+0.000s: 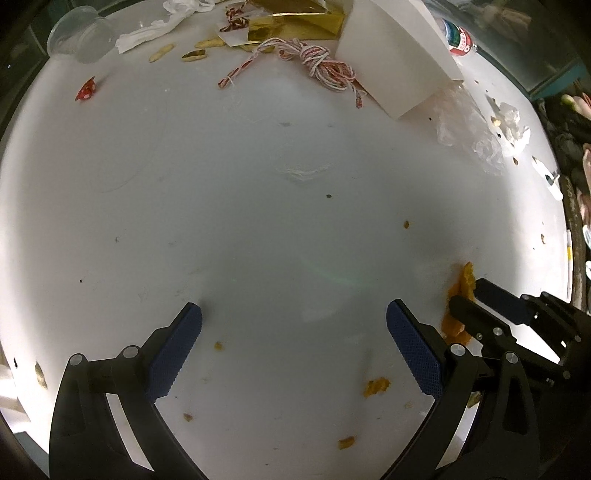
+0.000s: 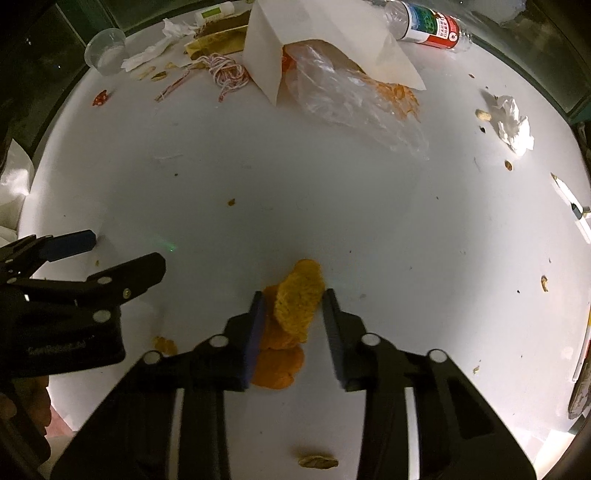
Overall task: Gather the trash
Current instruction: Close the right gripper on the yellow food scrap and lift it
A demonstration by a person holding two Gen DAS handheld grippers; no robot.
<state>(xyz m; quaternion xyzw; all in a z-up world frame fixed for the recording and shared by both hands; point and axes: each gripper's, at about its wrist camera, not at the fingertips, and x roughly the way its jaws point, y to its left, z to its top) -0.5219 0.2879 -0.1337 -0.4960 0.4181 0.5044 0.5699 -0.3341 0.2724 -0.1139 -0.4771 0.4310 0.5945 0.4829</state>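
Orange peel pieces (image 2: pixel 293 317) lie on the white round table (image 2: pixel 332 206). My right gripper (image 2: pixel 293 299) is open, its jaws on either side of the peel, the left pad (image 2: pixel 255 332) touching it. The peel (image 1: pixel 461 291) and right gripper (image 1: pixel 469 299) also show at the right in the left wrist view. My left gripper (image 1: pixel 293 314) is open and empty, low over bare table; it shows at the left in the right wrist view (image 2: pixel 125 254). Small peel scraps (image 1: pixel 375 386) lie near it.
At the far side lie a white paper bag (image 2: pixel 325 40), a clear plastic bag (image 2: pixel 351 99), red-white string (image 2: pixel 225 74), gold paper (image 1: pixel 295 22), a plastic cup (image 2: pixel 105 50), a plastic bottle (image 2: pixel 428 24), tissues (image 2: pixel 513 123) and a red wrapper (image 1: pixel 85 88).
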